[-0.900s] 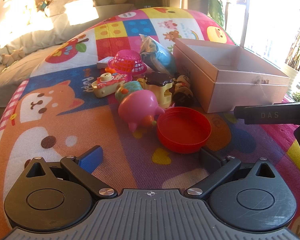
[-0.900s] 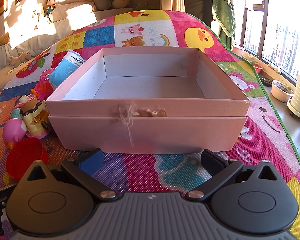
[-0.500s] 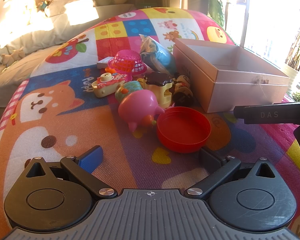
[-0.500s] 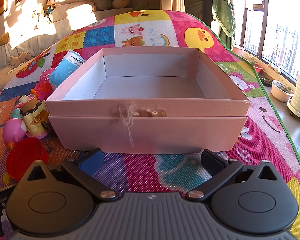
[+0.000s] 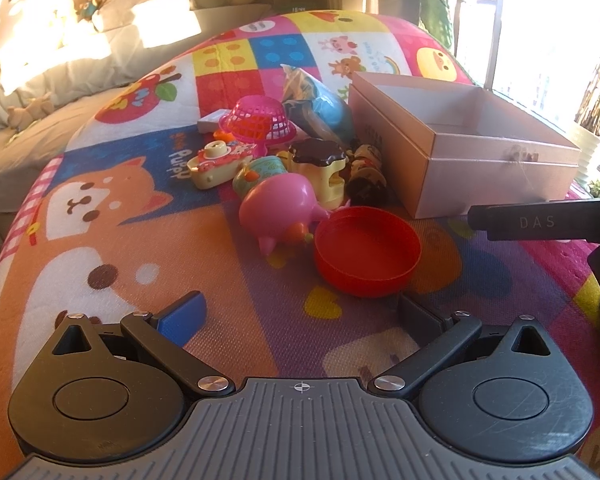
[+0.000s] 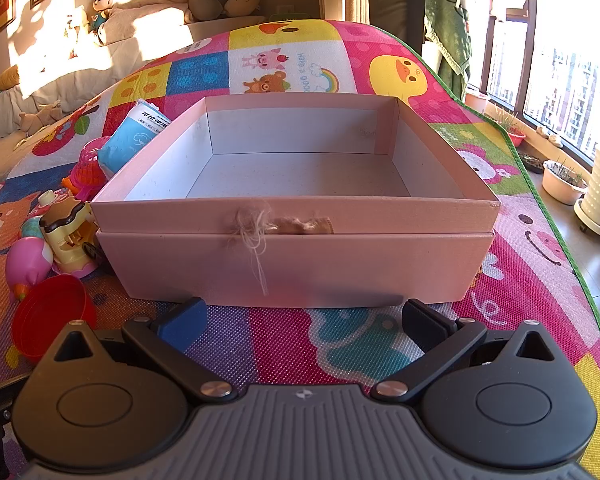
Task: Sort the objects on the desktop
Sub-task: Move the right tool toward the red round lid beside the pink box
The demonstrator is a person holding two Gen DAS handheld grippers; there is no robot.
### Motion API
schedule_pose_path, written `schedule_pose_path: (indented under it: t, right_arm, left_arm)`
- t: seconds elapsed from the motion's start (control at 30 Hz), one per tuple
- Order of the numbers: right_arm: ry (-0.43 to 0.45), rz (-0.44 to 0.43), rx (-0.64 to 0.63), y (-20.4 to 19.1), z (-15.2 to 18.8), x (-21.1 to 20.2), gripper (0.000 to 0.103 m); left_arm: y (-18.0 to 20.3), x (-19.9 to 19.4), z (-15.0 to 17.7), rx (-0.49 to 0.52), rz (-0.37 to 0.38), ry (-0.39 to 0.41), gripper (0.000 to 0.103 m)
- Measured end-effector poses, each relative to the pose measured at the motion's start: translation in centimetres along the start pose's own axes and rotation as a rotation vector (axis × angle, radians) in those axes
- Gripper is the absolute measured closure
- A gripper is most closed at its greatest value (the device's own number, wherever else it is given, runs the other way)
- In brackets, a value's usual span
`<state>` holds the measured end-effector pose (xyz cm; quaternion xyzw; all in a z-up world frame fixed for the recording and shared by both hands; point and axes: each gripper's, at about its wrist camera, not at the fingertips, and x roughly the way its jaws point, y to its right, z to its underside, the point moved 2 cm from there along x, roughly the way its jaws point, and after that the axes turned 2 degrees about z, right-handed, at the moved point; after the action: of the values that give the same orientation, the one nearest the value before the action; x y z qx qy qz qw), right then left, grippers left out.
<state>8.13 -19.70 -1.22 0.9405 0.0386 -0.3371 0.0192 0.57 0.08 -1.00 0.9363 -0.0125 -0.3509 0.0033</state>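
Observation:
A heap of toys lies on the play mat: a red bowl (image 5: 367,249), a pink pig (image 5: 278,209), a yellow toy with a brown top (image 5: 319,168), a toy camera (image 5: 218,162), a pink basket (image 5: 258,124) and a blue packet (image 5: 324,110). My left gripper (image 5: 300,314) stands open just short of the red bowl, nothing between its fingers. An empty pink cardboard box (image 6: 296,208) sits right of the heap. My right gripper (image 6: 300,320) is open in front of the box's near wall, holding nothing.
The colourful play mat (image 6: 340,344) covers the surface. A sofa with plush toys (image 6: 148,16) stands behind it. Potted plants (image 6: 564,180) and a window are on the right. The other gripper's black body (image 5: 548,222) juts in from the right of the left wrist view.

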Motion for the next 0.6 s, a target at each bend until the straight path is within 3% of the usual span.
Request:
schedule_pose_path:
  t: [0.2,0.6]
  right_arm:
    - [-0.009,-0.008,0.010,0.3,0.2,0.3,0.000]
    - [-0.060,-0.011,-0.030,-0.1,3.2,-4.1,0.000]
  left_arm:
    - [-0.2,-0.5,0.2,0.012,0.024,-0.035,0.000]
    - [-0.1,-1.4,1.1,0.068,0.059,-0.030,0.000]
